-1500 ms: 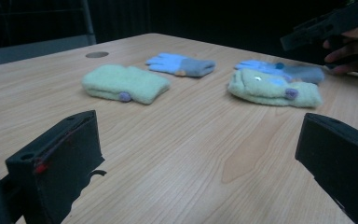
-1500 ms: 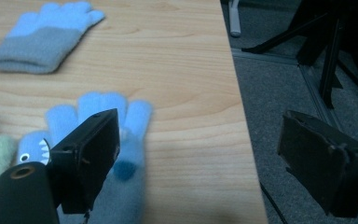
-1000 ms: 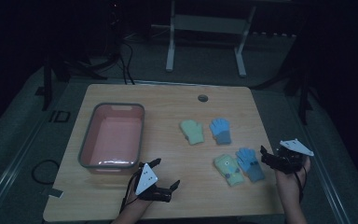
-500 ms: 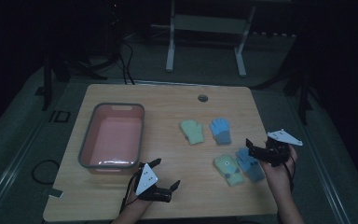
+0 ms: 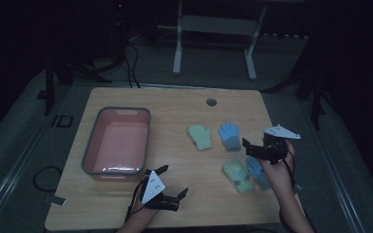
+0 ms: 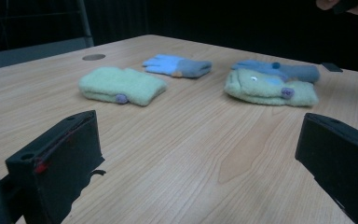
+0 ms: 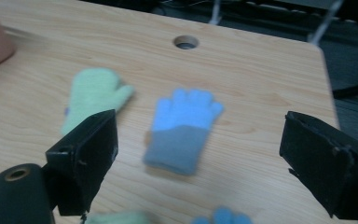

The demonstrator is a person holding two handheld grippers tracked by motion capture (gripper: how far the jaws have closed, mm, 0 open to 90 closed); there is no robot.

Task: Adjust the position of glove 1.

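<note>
The tabletop (image 5: 184, 107) carries a pink bin (image 5: 118, 141) on its left half and four gloves on its right. The bin sits empty — nothing lies inside it.

The right gripper (image 5: 260, 150) hovers with its jaws spread wide, holding nothing, just above the far blue glove (image 7: 182, 129), which lies flat beside the far green mitten (image 7: 93, 96). Nearer the person, a second green mitten (image 5: 238, 175) and a second blue glove (image 5: 256, 171) lie touching, partly overlapped. The left gripper (image 5: 167, 187) rests low near the front edge, jaws likewise wide and empty.

The risk, as I judge it — soft knit lying flat gives the jaws little to bite, so a shallow descent may pinch only a fold and let the glove slip on lifting. A drift sideways could snag the mitten too.
</note>
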